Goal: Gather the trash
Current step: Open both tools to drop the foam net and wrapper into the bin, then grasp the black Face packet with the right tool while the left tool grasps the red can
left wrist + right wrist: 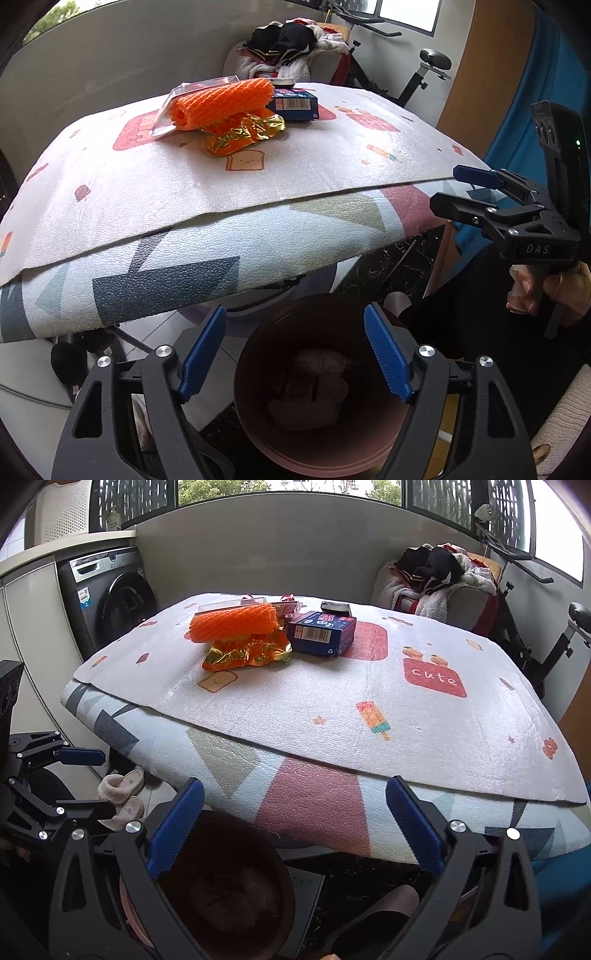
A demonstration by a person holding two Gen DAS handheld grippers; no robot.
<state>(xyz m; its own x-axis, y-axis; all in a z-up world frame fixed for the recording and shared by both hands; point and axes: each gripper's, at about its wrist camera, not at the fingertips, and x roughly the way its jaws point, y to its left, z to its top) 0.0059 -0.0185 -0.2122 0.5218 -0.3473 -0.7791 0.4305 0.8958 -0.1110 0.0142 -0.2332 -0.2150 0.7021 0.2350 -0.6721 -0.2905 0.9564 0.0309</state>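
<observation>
A pile of trash lies at the far side of the mat-covered table (369, 720): an orange foam net (234, 622), a gold foil wrapper (247, 655), a blue box (321, 633), a clear plastic tray (168, 110) and a small dark box (335, 607). A brown bin (314, 387) stands on the floor below the table's near edge, with crumpled wrapping inside. My left gripper (295, 354) is open and empty above the bin. My right gripper (295, 830) is open and empty at the table's near edge, beside the bin (225, 886). The right gripper also shows in the left wrist view (458, 188).
A washing machine (110, 602) stands at the left. A chair heaped with clothes (436, 579) and an exercise bike (535, 627) stand behind the table. Slippers (122, 794) lie on the floor under the table's left edge.
</observation>
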